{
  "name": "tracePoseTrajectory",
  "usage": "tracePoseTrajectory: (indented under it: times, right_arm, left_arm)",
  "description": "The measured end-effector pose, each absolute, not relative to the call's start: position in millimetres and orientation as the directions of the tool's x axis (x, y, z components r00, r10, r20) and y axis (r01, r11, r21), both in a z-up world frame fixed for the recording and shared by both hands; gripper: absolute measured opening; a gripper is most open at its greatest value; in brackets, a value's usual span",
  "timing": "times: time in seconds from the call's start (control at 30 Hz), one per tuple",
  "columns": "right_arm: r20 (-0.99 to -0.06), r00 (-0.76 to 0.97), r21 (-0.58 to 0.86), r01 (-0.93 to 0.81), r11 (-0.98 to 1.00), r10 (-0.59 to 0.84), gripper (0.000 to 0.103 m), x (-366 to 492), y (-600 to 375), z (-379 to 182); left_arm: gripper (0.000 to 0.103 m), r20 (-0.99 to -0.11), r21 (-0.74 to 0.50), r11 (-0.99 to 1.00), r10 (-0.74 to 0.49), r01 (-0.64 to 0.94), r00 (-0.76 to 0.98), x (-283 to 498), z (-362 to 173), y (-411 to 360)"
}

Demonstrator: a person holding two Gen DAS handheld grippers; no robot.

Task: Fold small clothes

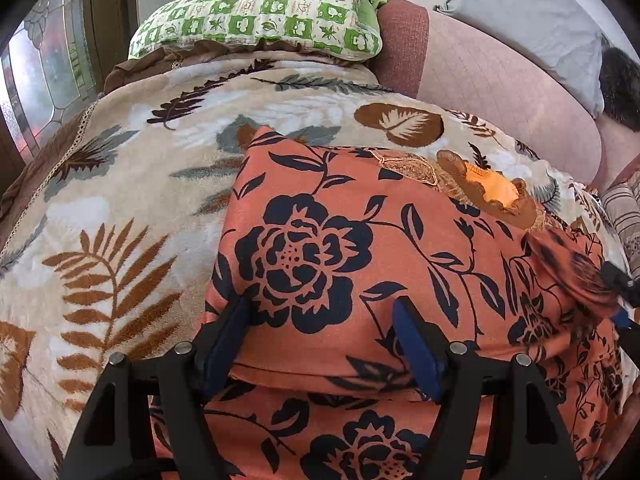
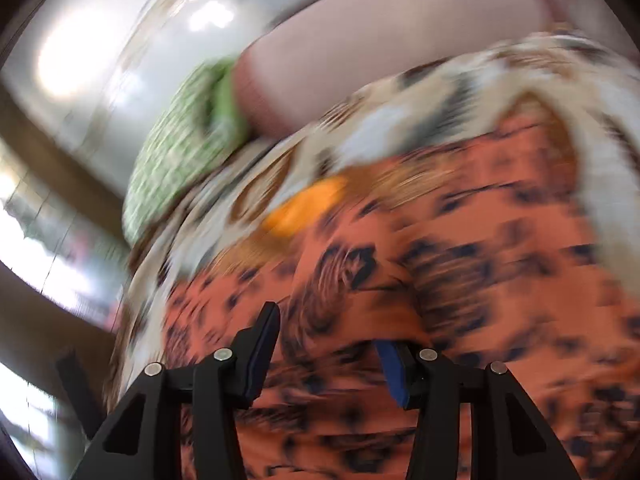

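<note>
An orange garment with dark blue flowers [image 1: 360, 224] lies on a leaf-patterned blanket [image 1: 132, 184], and a fold of it runs across near the bottom of the left wrist view. My left gripper [image 1: 322, 301] stands open low over that fold, one finger on each side of the big flower, with the pads apart from the cloth. My right gripper [image 2: 328, 326] is over the same garment [image 2: 460, 240]. Its jaws stand apart with cloth between them and draped over the right fingertip. The left wrist view shows it at the right edge [image 1: 618, 292], next to a blurred, raised bunch of cloth.
A green checked pillow [image 1: 260, 12] lies at the far end of the blanket. A pink sofa back [image 1: 500, 76] with a grey cushion [image 1: 528, 16] runs behind. An orange and brown cloth piece [image 1: 492, 188] sits at the garment's far edge. The right wrist view is heavily blurred.
</note>
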State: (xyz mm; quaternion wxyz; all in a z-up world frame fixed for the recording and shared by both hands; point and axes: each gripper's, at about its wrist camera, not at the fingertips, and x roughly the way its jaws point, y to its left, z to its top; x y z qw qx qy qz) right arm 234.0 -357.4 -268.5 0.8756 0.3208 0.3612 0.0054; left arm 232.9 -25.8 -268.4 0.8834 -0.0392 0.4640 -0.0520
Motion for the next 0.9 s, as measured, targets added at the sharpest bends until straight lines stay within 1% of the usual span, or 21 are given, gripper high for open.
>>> tracePoseTrajectory:
  times: [0.03,0.1,0.13,0.2,0.27,0.33,0.37,0.43,0.5,0.53,0.57,0.6,0.63,0.67,0.7,0.73,0.77,0.8,0.9]
  right_arm:
    - [-0.620,0.758,0.572,0.258,0.778,0.205,0.051,226.6,-370.6,-268.0]
    - [-0.581,0.790,0.652,0.309,0.693,0.195,0.051,213.8,-398.8,-270.5]
    - [-0.574,0.801,0.670,0.339,0.660,0.171,0.051,207.9,-409.4,-271.7]
    - [-0.536,0.841,0.688,0.387,0.614,0.071,0.054,189.9,-428.0,-266.4]
    - [-0.478,0.878,0.733,0.397,0.552,0.004,0.053,173.4,-446.0,-259.6]
    - [-0.448,0.894,0.748,0.371,0.550,0.006,0.053,170.0,-452.5,-253.1]
    - [-0.445,0.895,0.738,0.343,0.581,0.037,0.053,175.8,-448.8,-249.7]
    - [-0.456,0.880,0.722,0.277,0.634,0.135,0.053,195.7,-432.8,-248.4]
    - [-0.486,0.840,0.730,0.239,0.641,0.241,0.053,215.1,-417.3,-258.8]
    - [-0.503,0.823,0.730,0.241,0.640,0.264,0.053,221.8,-414.2,-264.7]
    - [-0.539,0.800,0.714,0.267,0.647,0.265,0.053,229.6,-414.4,-272.6]
    - [-0.591,0.772,0.681,0.321,0.658,0.235,0.053,233.2,-417.6,-279.7]
    - [-0.654,0.732,0.638,0.399,0.658,0.190,0.050,235.0,-423.4,-288.4]
    - [-0.702,0.692,0.622,0.481,0.618,0.168,0.027,231.9,-434.9,-301.9]
    - [-0.719,0.670,0.630,0.514,0.582,0.186,0.019,229.4,-442.8,-310.5]
    - [-0.730,0.653,0.627,0.523,0.577,0.201,0.007,226.9,-448.7,-313.9]
    - [-0.752,0.628,0.599,0.525,0.604,0.200,0.000,225.6,-451.1,-313.8]
    - [-0.763,0.615,0.585,0.525,0.618,0.200,0.000,224.0,-451.3,-314.0]
    - [-0.758,0.606,0.607,0.522,0.599,0.241,0.000,208.2,-453.7,-318.0]
  left_arm:
    - [0.074,-0.818,-0.116,0.992,-0.128,0.057,0.561,233.1,-268.1,-26.4]
    - [0.075,-0.819,-0.114,0.992,-0.128,0.060,0.560,233.4,-268.1,-26.9]
    - [0.075,-0.819,-0.110,0.992,-0.127,0.063,0.559,233.7,-268.4,-27.3]
    - [0.075,-0.821,-0.105,0.992,-0.127,0.072,0.557,234.2,-268.6,-27.9]
    - [0.075,-0.819,-0.105,0.991,-0.131,0.079,0.558,233.6,-268.6,-27.6]
    - [0.075,-0.818,-0.099,0.991,-0.130,0.084,0.561,232.7,-268.2,-28.2]
    - [0.075,-0.816,-0.098,0.992,-0.127,0.082,0.563,231.8,-267.6,-28.6]
    - [0.075,-0.809,-0.098,0.992,-0.126,0.080,0.574,229.2,-264.7,-28.8]
    - [0.075,-0.798,-0.118,0.990,-0.140,0.075,0.587,227.3,-262.0,-26.8]
    - [0.075,-0.798,-0.127,0.990,-0.143,0.069,0.586,228.2,-262.8,-24.8]
    - [0.075,-0.804,-0.127,0.990,-0.141,0.065,0.578,229.7,-265.1,-23.8]
    - [0.074,-0.810,-0.126,0.990,-0.139,0.063,0.570,231.3,-267.5,-23.2]
    - [0.074,-0.810,-0.117,0.991,-0.133,0.065,0.571,231.5,-268.3,-24.1]
    - [0.074,-0.811,-0.099,0.993,-0.121,0.069,0.573,230.8,-267.9,-26.6]
    - [0.074,-0.812,-0.082,0.994,-0.109,0.073,0.574,230.5,-267.8,-28.8]
    - [0.074,-0.813,-0.067,0.995,-0.099,0.076,0.573,230.1,-268.3,-30.8]
    - [0.075,-0.815,-0.056,0.995,-0.091,0.078,0.573,230.0,-269.3,-31.9]
    - [0.075,-0.815,-0.049,0.996,-0.086,0.080,0.573,229.8,-269.5,-32.6]
    - [0.074,-0.816,-0.057,0.996,-0.090,0.076,0.571,229.4,-268.5,-30.9]
